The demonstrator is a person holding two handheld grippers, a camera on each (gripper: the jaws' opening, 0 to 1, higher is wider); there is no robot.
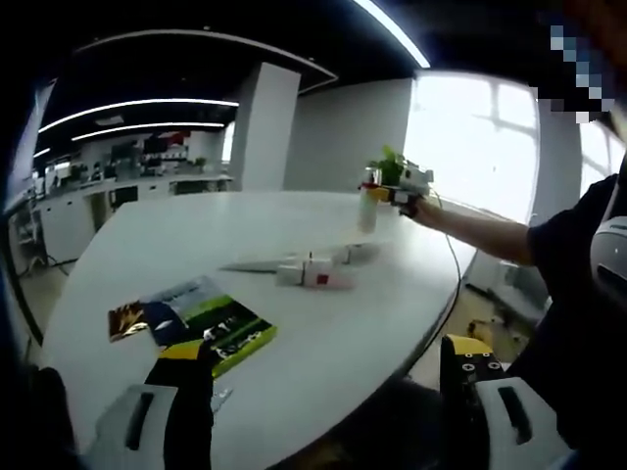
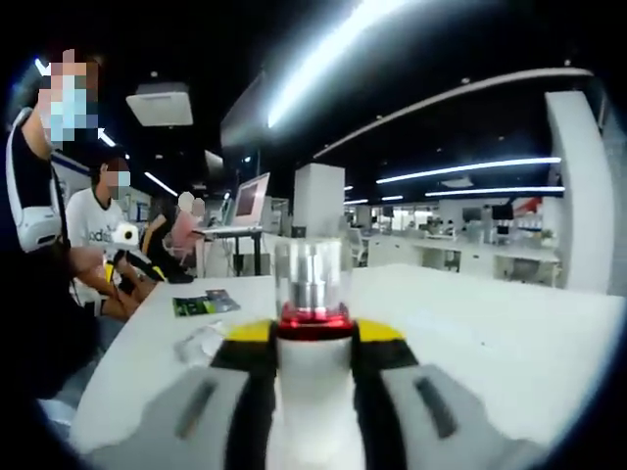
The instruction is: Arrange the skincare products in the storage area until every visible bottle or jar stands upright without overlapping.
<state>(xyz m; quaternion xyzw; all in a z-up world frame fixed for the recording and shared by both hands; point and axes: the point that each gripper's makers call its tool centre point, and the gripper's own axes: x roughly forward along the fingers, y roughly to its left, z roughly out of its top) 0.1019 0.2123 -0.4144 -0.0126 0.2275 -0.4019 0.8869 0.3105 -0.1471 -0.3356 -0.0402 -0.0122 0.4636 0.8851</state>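
In the right gripper view my right gripper [image 2: 313, 341] is shut on a white bottle [image 2: 312, 279] with a red ring and a clear cap, held upright above the white table [image 2: 490, 343]. In the left gripper view that same gripper [image 1: 404, 188] holds the bottle [image 1: 368, 211] over the table's far right side. Several small white skincare items [image 1: 315, 273] with red marks lie mid-table, one more [image 1: 359, 253] behind them. My left gripper [image 1: 323, 382] stands wide open near the front edge, nothing between its jaws.
A colourful booklet [image 1: 201, 328] lies near the left jaw, with a flat grey piece [image 1: 250, 264] beyond it. In the right gripper view, the booklet [image 2: 206, 305] and a clear wrapper [image 2: 201, 343] lie on the table's left. People sit at the left there [image 2: 98, 235].
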